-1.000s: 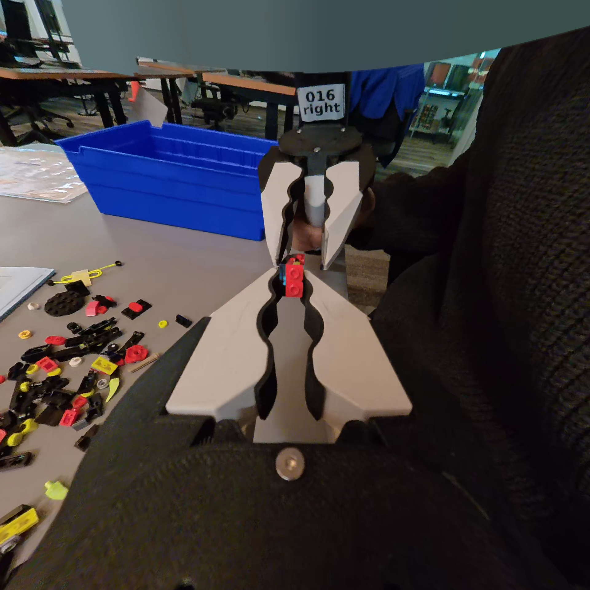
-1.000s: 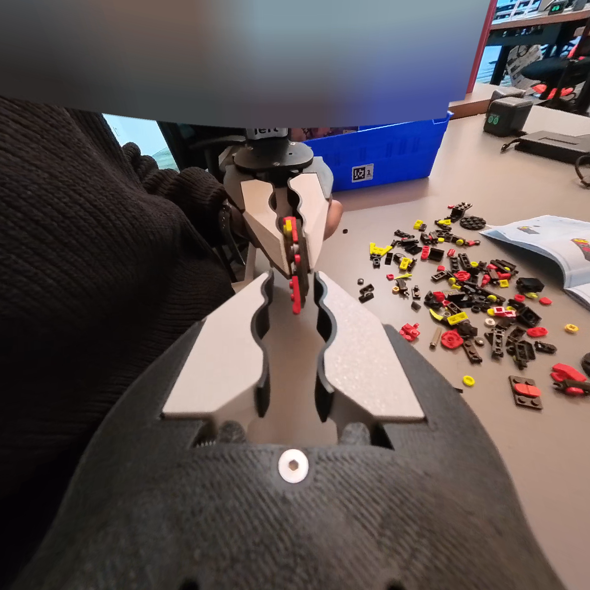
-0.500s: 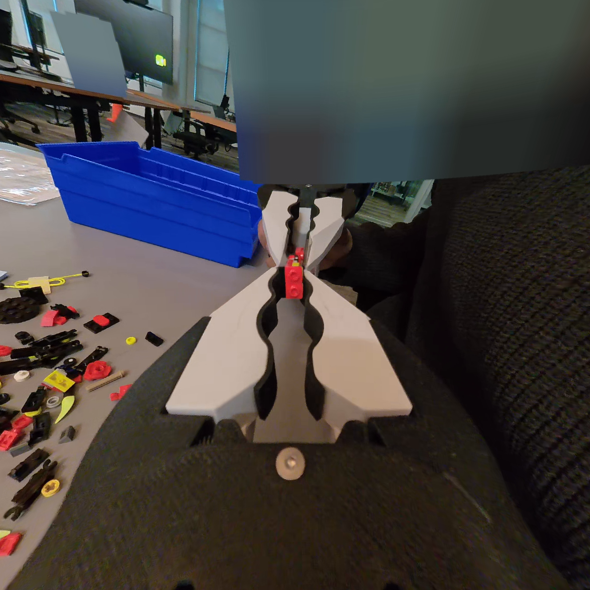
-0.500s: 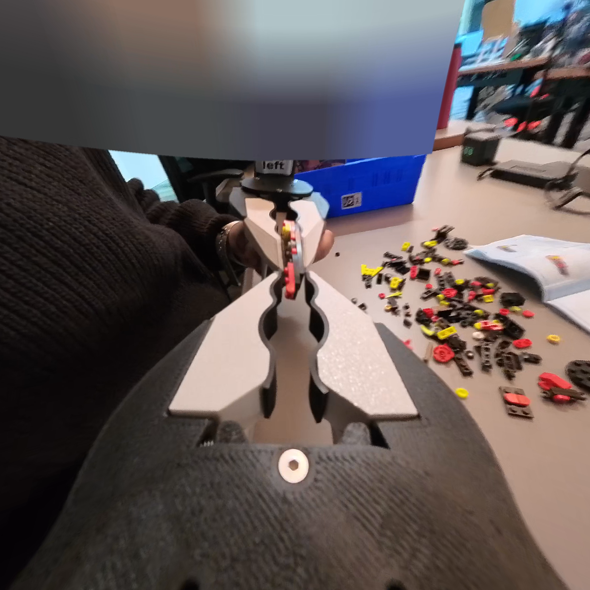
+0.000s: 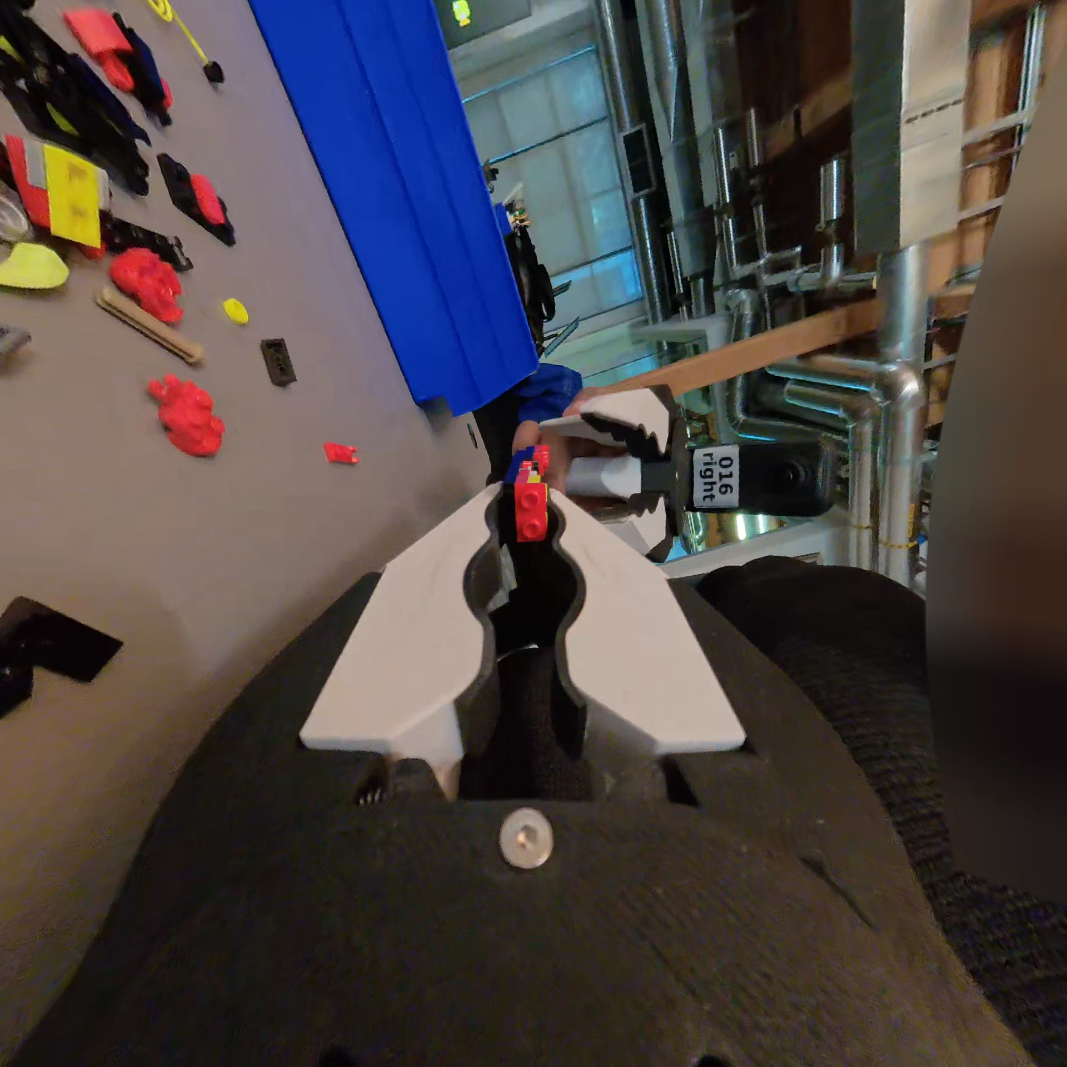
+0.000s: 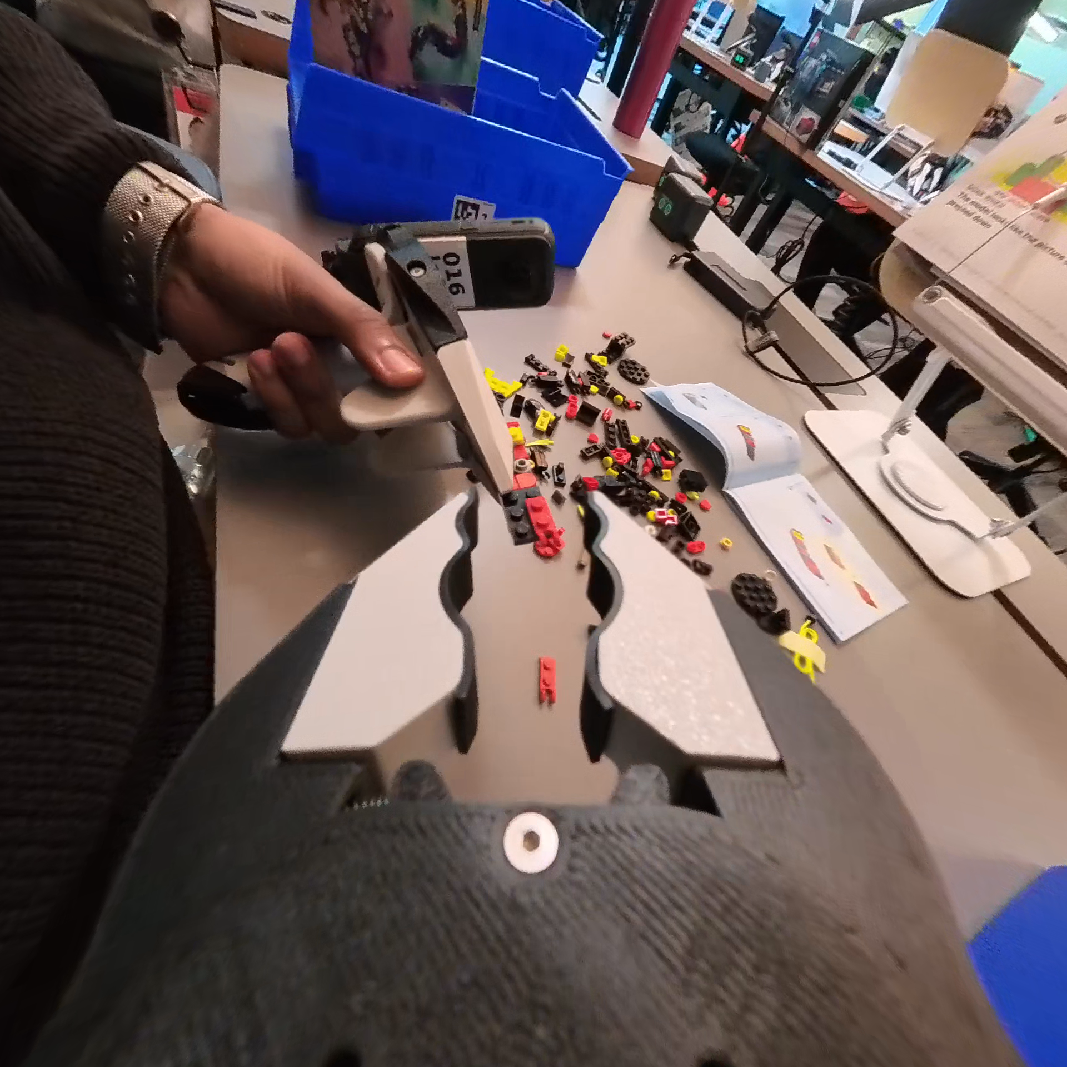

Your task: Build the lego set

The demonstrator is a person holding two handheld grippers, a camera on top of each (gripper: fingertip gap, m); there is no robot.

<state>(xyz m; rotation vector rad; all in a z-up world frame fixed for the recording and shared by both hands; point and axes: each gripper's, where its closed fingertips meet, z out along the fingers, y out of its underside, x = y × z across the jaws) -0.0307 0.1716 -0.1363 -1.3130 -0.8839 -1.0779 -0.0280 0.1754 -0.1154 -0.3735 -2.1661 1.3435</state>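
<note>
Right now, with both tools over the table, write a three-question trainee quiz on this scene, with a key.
1. True or false: the right tool is shut on a piece.
2. Which tool holds the half-built model? A) left tool B) right tool C) neither
3. Fill in: the small red piece lying alone on the table, seen between the right tool's fingers, sits ____ the main pile of loose pieces than the camera's side. (nearer to / farther from)

Key: 1. False; its fingers stand apart with nothing between them. 2. A. 3. Farther from; the piece lies apart from the pile, on the camera's side.
</note>
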